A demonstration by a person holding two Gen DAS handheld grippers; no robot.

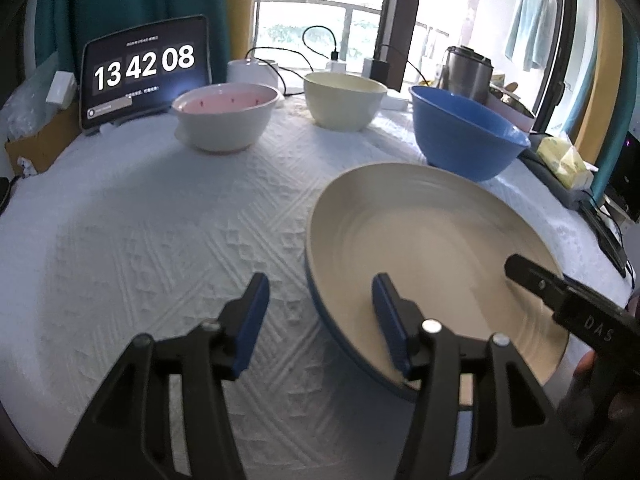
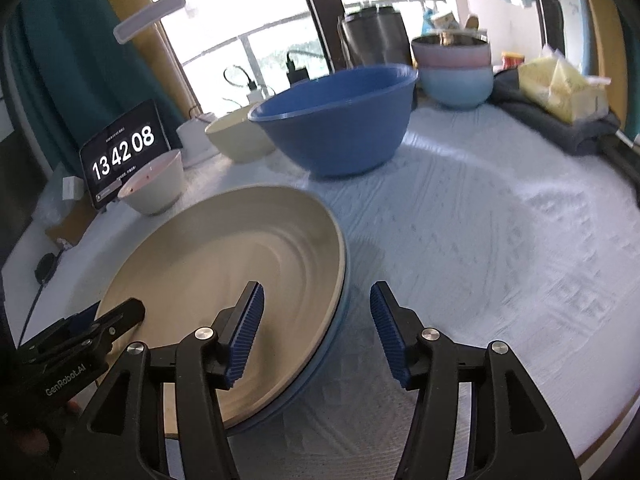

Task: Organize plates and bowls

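A large plate (image 1: 432,240), beige inside and blue underneath, lies on the white cloth near the front. My left gripper (image 1: 320,320) is open and straddles the plate's left rim, one pad over the cloth and one over the plate's inside, neither pressing. My right gripper (image 2: 316,328) is open and straddles the plate (image 2: 224,272) at its right rim in the same way. A pale blue rim shows beneath the plate in the right wrist view. Behind stand a pink-lined white bowl (image 1: 226,116), a cream bowl (image 1: 344,98) and a blue bowl (image 1: 464,132).
A tablet clock (image 1: 144,72) leans at the back left, with cables and chargers along the window. A steel pot (image 1: 468,68), stacked pink and pale blue bowls (image 2: 456,68) and a yellow tissue pack (image 2: 560,88) crowd the back right. The patterned tablecloth (image 2: 500,240) stretches to the right.
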